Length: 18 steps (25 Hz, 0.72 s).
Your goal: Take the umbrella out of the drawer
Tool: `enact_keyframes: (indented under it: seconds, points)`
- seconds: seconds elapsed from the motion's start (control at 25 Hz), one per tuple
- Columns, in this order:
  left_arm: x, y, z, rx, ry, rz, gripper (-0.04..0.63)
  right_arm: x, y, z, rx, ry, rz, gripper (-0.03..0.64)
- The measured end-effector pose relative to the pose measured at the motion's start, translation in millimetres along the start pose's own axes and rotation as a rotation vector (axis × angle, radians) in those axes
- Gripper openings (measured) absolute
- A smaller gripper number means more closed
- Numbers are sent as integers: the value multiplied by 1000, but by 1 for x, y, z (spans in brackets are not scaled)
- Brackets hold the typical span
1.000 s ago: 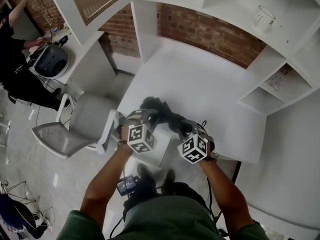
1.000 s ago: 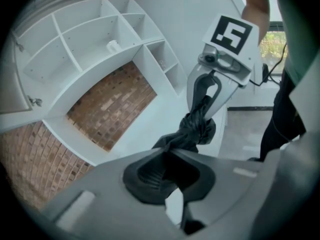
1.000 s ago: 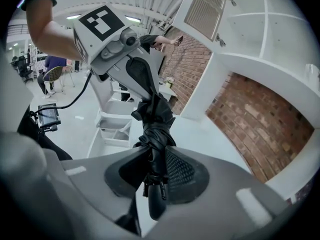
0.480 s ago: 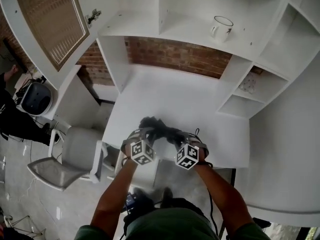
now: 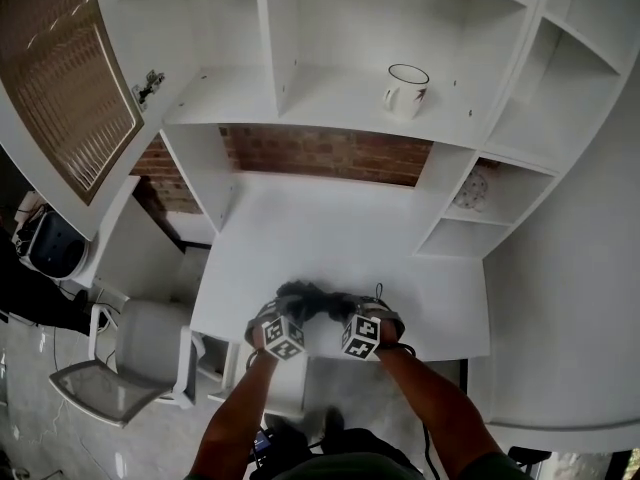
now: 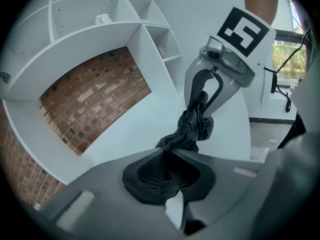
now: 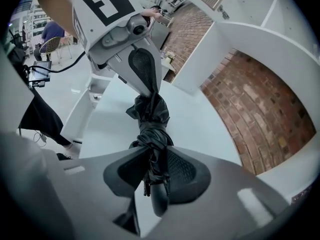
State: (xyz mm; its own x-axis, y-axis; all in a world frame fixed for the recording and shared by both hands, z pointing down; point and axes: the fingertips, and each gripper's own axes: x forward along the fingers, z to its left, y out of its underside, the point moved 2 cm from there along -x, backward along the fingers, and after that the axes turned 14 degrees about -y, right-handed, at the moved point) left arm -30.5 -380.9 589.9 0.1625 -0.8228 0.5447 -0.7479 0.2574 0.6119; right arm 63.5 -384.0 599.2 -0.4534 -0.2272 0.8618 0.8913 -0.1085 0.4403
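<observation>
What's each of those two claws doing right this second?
Left gripper: closed on one end of the black umbrella.
Right gripper: closed on the umbrella's other end.

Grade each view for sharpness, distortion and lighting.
Head view: evenly lit, mug crisp, bottom edge smeared. Left gripper view: fisheye bows the shelves, dark corners, foreground soft. Right gripper view: same fisheye vignette, umbrella sharp.
</observation>
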Motion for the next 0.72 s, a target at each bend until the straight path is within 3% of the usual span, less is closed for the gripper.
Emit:
enact_keyframes:
  seconds: [0.2, 0.28, 0.32, 0.72]
  points:
    - [11, -11, 9, -3, -9, -32, 28, 13, 11, -16, 32, -11, 59, 115]
    - [10, -17, 15, -10, -18, -51, 20, 11, 13, -20, 53, -12, 61, 55]
    - [8, -19, 19, -12, -26, -59, 3, 9, 12, -22, 64, -12, 53, 26]
    - [-50, -32, 69, -41, -120, -105, 3, -36, 0, -35, 149, 24, -60, 35]
